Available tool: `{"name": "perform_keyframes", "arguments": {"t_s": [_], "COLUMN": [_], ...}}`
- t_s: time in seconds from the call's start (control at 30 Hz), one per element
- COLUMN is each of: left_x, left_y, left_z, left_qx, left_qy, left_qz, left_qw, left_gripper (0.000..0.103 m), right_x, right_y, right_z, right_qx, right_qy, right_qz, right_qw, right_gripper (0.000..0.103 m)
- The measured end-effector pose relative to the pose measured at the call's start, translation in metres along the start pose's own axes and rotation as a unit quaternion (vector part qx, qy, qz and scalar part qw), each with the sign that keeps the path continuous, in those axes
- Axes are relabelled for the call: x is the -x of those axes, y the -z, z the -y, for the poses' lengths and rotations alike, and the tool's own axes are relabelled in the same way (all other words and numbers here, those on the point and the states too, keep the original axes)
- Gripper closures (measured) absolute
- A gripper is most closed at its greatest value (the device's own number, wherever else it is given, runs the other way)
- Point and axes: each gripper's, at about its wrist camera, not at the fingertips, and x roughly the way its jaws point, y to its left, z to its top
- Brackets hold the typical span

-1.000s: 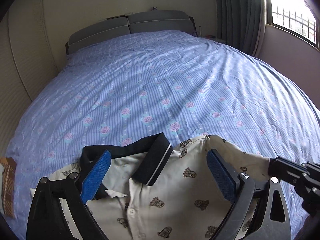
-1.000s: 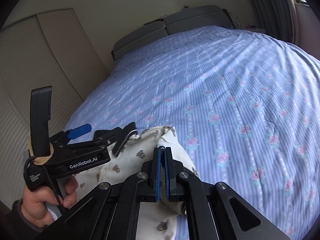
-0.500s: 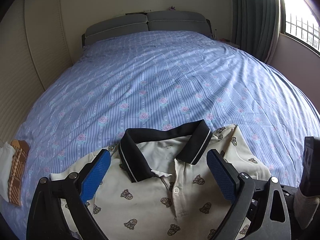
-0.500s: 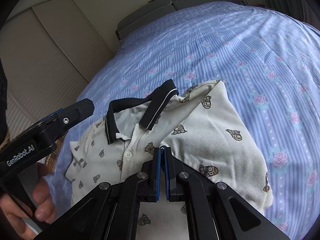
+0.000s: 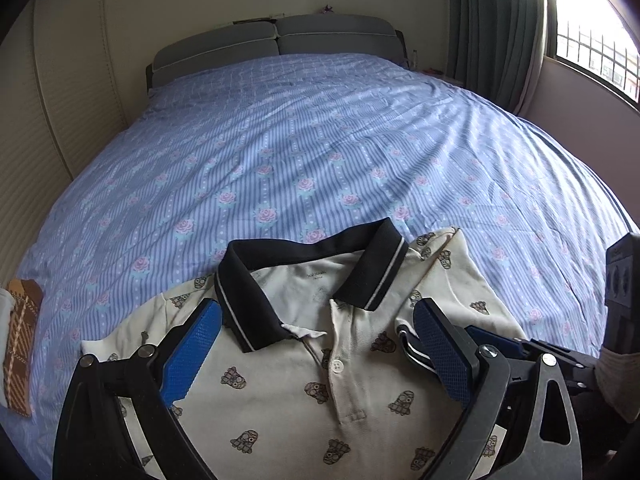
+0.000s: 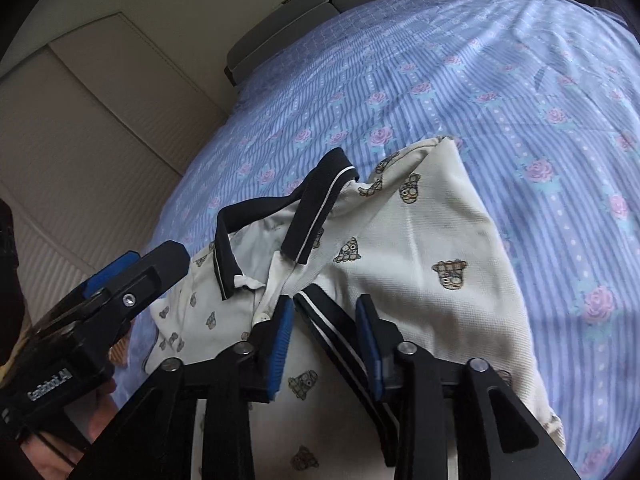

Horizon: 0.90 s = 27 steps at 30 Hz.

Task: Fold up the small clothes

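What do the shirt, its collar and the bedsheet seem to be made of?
Shirt: probably cotton pique knit, matte; a fine dimpled weave shows.
Collar: likely ribbed knit, matte black with a white stripe; it holds a stiff fold.
Bedsheet: thin woven cloth, perhaps cotton, printed; soft creases show.

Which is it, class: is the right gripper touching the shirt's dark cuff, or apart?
Cannot tell. In the right wrist view the cuff runs between the pads of the open right gripper, but overlap hides any contact.
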Motion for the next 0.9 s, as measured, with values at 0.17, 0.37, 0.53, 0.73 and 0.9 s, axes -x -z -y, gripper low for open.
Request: {"name": "perform_keyframes", "arguments": {"t_s": [0.17, 0.37, 0.53, 0.73, 0.9], "left_x": [0.002, 0.000, 0.001, 0.004, 0.004], "left_y": [0.013, 0.036, 0.046, 0.048, 0.049], "left_z": [0.017, 0.024, 0.015, 0.004, 0.001], "left_qx": [-0.014, -0.015, -0.006, 0.004, 0.009], "left_qy": [0.023, 0.027, 0.025, 0.020, 0.021], "left_qz": [-0.003, -0.025, -0.036, -0.034, -0.035], "left_qw": [0.9996, 0.9992, 0.9990, 0.9992, 0.9991], "left_gripper": [0.005, 0.005, 0.005, 0.005, 0.005], "right_x": [0.052, 0.058, 0.045, 0.022, 0.015], "right_y": [0.032, 0.054, 0.052, 0.058, 0.073], "right_z": [0.000, -0.002, -0.006, -0.004, 0.004], "right_qx": [0.056, 0.097, 0.112, 0.119, 0.109], "right_qy": [0.060, 0.093, 0.106, 0.123, 0.117], "right_qz": [0.026, 0.016, 0.021, -0.021, -0.050], "right_qw": [0.996, 0.991, 0.988, 0.985, 0.986], "right_gripper": [0.062, 0.075, 0.076, 0.096, 0.099]}}
